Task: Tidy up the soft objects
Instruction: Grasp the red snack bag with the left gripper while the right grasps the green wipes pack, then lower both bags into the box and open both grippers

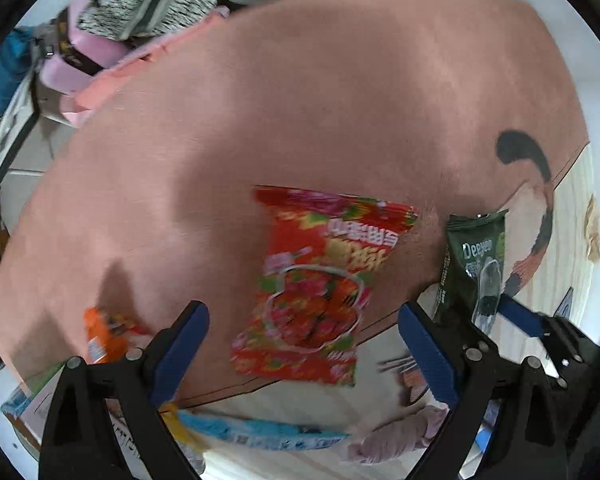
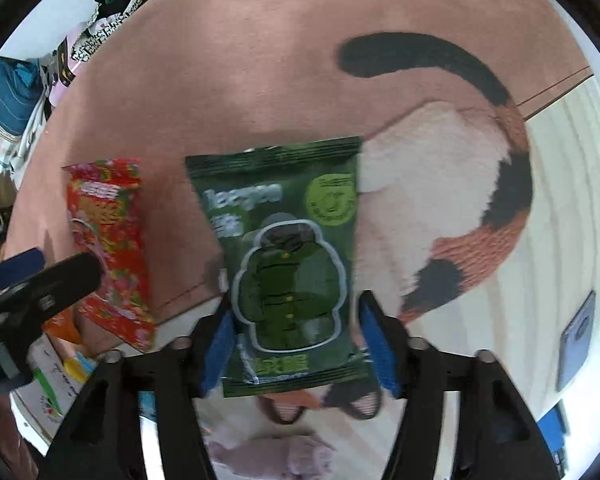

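A red snack packet (image 1: 316, 284) lies on the pink rug (image 1: 300, 100), between and just beyond the fingers of my left gripper (image 1: 304, 348), which is open and empty. It also shows in the right wrist view (image 2: 108, 248). My right gripper (image 2: 296, 344) is shut on a dark green packet (image 2: 288, 256) with a coat picture, held by its lower sides above the rug (image 2: 220, 60). The green packet (image 1: 476, 264) and right gripper (image 1: 496, 312) show at the right of the left wrist view.
An orange packet (image 1: 104, 336) and a blue-yellow packet (image 1: 256, 432) lie near the rug's front edge. A pile of clothes and bags (image 1: 112, 32) sits at the far left. The rug has a calico cat pattern (image 2: 480, 184). A pink plush (image 2: 272, 456) lies below.
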`<state>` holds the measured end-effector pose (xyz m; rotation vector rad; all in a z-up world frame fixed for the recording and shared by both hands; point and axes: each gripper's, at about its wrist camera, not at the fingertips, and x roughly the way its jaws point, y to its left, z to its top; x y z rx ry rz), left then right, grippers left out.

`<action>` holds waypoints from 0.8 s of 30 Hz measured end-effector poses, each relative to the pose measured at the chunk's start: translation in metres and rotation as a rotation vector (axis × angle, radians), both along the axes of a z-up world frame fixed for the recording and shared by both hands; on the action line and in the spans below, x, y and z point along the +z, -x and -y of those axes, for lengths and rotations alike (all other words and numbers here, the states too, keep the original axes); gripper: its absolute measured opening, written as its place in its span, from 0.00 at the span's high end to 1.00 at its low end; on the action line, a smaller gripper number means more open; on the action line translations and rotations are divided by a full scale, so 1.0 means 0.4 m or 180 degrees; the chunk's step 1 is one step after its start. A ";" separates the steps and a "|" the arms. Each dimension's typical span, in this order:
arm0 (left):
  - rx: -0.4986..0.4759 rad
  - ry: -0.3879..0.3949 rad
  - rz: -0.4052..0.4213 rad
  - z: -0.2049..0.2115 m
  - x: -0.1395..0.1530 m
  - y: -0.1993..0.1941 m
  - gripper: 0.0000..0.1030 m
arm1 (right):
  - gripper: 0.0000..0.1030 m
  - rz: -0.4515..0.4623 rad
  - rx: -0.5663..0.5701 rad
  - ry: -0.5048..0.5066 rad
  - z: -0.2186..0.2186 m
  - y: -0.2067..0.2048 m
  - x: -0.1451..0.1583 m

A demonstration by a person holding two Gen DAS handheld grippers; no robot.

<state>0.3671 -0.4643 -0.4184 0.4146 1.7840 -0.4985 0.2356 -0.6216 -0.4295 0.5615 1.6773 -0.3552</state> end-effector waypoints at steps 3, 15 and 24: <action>-0.0081 -0.0105 -0.0062 0.030 -0.041 0.003 0.06 | 0.26 -0.0038 0.0011 -0.0018 0.021 0.004 -0.020; -0.0181 -0.0243 0.0257 0.036 -0.054 0.052 0.47 | 0.26 -0.0220 0.0154 0.0175 0.005 -0.045 -0.083; 0.0122 0.0081 0.0472 -0.088 0.058 0.124 0.57 | 0.65 0.0043 0.0292 0.0430 -0.083 -0.016 0.028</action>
